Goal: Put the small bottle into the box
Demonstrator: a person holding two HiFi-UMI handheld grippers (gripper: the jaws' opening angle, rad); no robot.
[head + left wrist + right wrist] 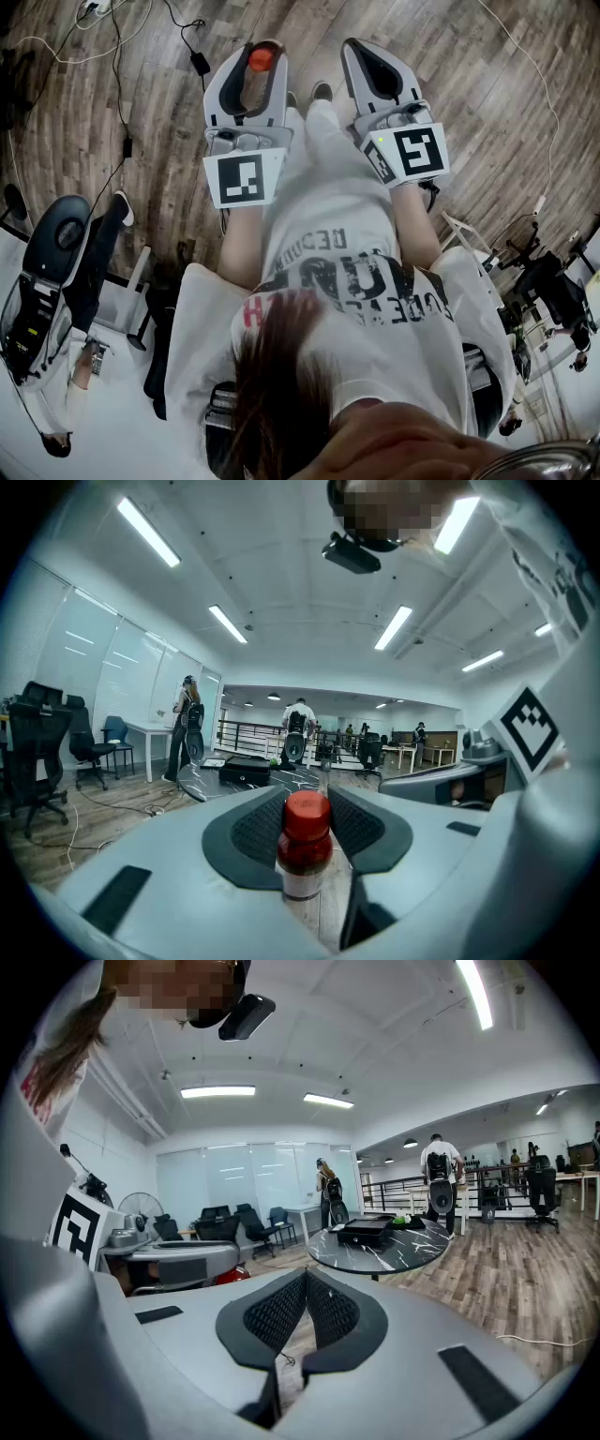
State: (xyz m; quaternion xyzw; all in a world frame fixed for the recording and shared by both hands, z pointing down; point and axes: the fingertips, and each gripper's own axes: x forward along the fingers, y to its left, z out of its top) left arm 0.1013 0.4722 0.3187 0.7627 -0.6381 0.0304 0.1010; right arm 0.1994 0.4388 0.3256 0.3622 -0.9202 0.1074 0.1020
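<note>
Left gripper view shows the left gripper (307, 797) clamped on the small bottle (304, 850), which stands upright with its red cap on top, well short of the round table (202, 782) carrying the black box (244, 772); the right gripper (307, 1279), also facing that table, is pinched closed on nothing

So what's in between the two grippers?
In the head view, only the person's legs and shoes lie between the left gripper, which holds the small bottle, and the shut right gripper.
</note>
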